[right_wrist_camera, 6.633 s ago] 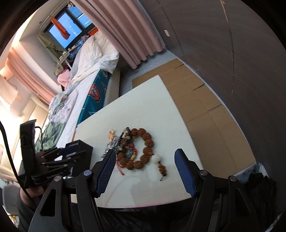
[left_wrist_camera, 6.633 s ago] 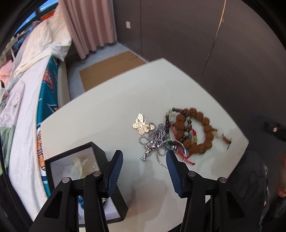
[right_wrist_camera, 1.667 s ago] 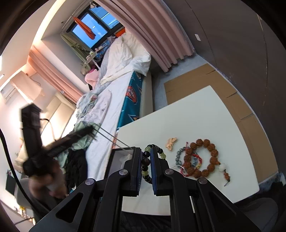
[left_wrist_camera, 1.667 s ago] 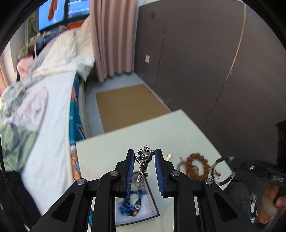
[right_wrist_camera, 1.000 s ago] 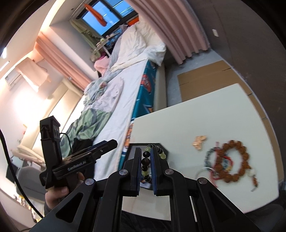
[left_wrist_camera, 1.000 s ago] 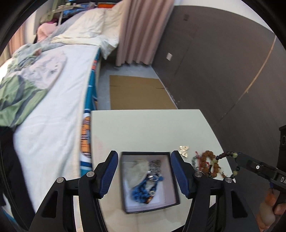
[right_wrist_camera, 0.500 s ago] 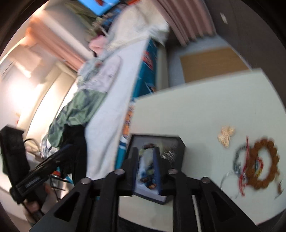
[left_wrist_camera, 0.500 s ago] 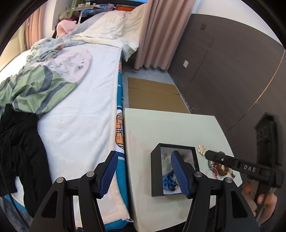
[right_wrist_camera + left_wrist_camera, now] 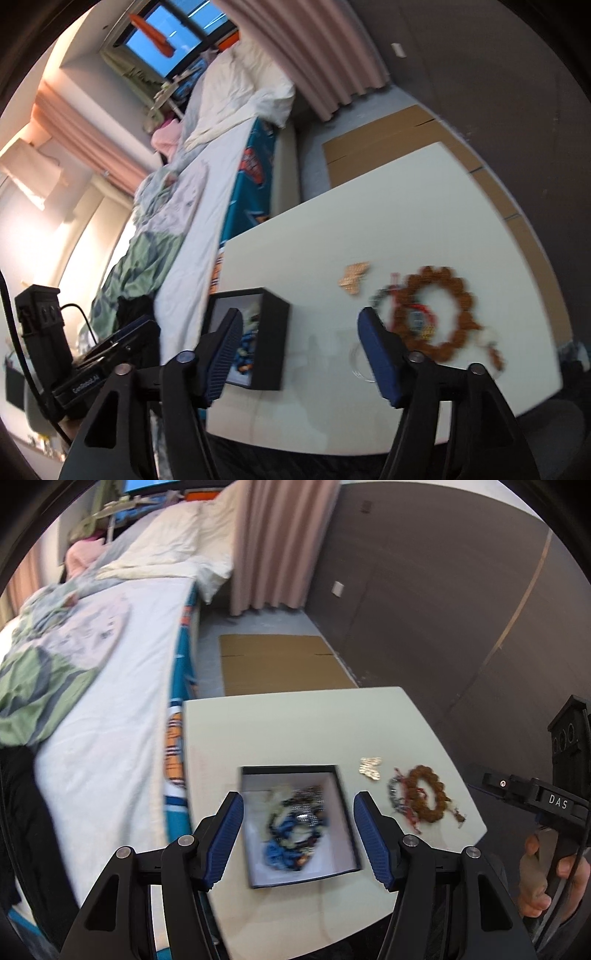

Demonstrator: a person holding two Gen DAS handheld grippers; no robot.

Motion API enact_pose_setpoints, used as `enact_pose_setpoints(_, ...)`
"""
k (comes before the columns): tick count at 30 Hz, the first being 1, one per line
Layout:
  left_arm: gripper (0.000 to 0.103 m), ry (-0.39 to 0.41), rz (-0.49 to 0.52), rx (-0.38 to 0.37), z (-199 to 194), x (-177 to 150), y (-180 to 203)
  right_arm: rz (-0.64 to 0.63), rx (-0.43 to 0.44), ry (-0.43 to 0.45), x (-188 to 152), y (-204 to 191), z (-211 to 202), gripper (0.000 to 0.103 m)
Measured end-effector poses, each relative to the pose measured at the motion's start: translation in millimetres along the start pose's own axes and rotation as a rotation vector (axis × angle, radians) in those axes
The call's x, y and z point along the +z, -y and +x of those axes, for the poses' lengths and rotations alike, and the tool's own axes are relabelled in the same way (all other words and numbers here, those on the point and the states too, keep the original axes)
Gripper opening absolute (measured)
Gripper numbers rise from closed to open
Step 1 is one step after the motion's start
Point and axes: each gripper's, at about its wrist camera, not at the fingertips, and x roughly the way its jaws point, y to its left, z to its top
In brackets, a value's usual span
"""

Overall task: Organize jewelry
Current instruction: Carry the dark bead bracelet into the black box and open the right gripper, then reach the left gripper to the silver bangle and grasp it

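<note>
A black jewelry box (image 9: pixel 351 834) with a white lining sits on the white table (image 9: pixel 295 723); it holds a blue bracelet (image 9: pixel 284 845), a silver chain and a dark bead bracelet. My left gripper (image 9: pixel 298 834) is open and empty, above the box. To the box's right lie a butterfly ornament (image 9: pixel 370 768) and a brown bead bracelet (image 9: pixel 424 794) with thinner bracelets. In the right wrist view, my right gripper (image 9: pixel 299 347) is open and empty over the table between the box (image 9: pixel 273 332) and the brown bracelet (image 9: pixel 436 306); the butterfly (image 9: pixel 352 278) lies beyond.
A bed (image 9: pixel 92 672) with rumpled bedding runs along the table's left side. Cardboard (image 9: pixel 280 664) lies on the floor beyond the table, before a dark wall and pink curtain (image 9: pixel 273 542). The other gripper's handle (image 9: pixel 546 805) shows at the right edge.
My right gripper has opened and let go of the dark bead bracelet, which now lies in the box, and has swung right. My left gripper stays open and moved back over the box.
</note>
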Motion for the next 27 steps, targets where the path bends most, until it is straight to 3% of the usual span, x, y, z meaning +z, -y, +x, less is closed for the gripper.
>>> enact_pose_setpoints(9,0.063,-0.061,0.121,-0.039,27.5,0.4,60.3,0.077,-0.034,0.035,-4.1,48.2,-24.2,0.068)
enact_pose_setpoints(23,0.063,-0.241,0.283,-0.077,96.4,-20.1,129.4,0.147,-0.072,0.046,-23.2,111.4,-46.9,0.068)
enact_pose_setpoints(27,0.064,-0.299,0.302,-0.070,119.3,-26.4,139.0,0.149,-0.104,0.031,-30.3,124.2,-44.7,0.075)
